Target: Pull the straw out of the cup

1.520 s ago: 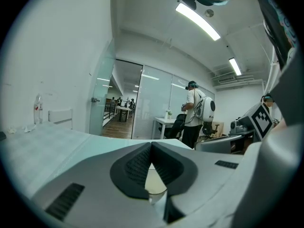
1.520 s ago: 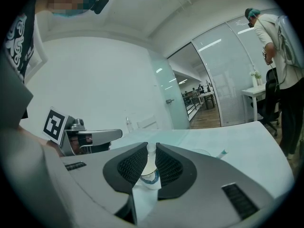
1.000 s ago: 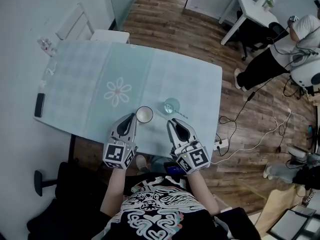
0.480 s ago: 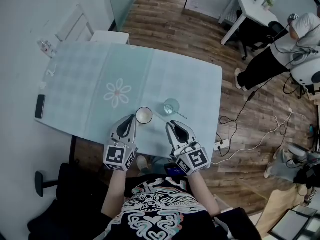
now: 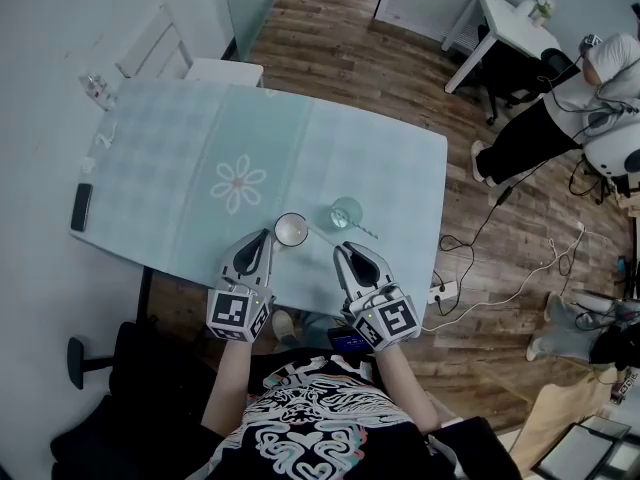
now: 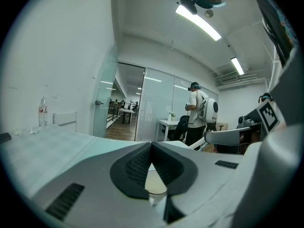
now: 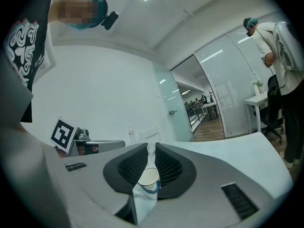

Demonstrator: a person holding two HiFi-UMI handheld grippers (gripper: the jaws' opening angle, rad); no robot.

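My left gripper (image 5: pixel 266 236) has its ribbed black pads pressed together at the tips with nothing between them. Through the wedge-shaped gap beneath the tips, the left gripper view shows the round white cup (image 6: pixel 154 184) and its smooth cream-coloured inside. My right gripper (image 5: pixel 340 249) is also drawn in, with only a thin slit left at the tips and nothing clamped. Its own view frames the clear glass cup (image 7: pixel 145 179), which has a bluish rim, straight ahead. In the head view that glass cup (image 5: pixel 345 212) stands on the pale teal checked tablecloth (image 5: pixel 180 168), just beyond my right gripper and apart from it. The thin pale straw (image 5: pixel 363 231) is still in the glass, leaning out over the rim on the right side. It is too fine for me to tell its material. The white cup (image 5: pixel 291 229) stands just to the left of the glass and close ahead of my left gripper, though I cannot tell whether they touch. A white flower motif (image 5: pixel 237 184) is printed on the cloth further left of the glass. Well beyond that, near the table's left edge, lies a flat black rectangular slab (image 5: pixel 81 208). Right of the glass, past the table edge, there is brown wood-plank floor (image 5: pixel 470 268) with loose cables running across it.
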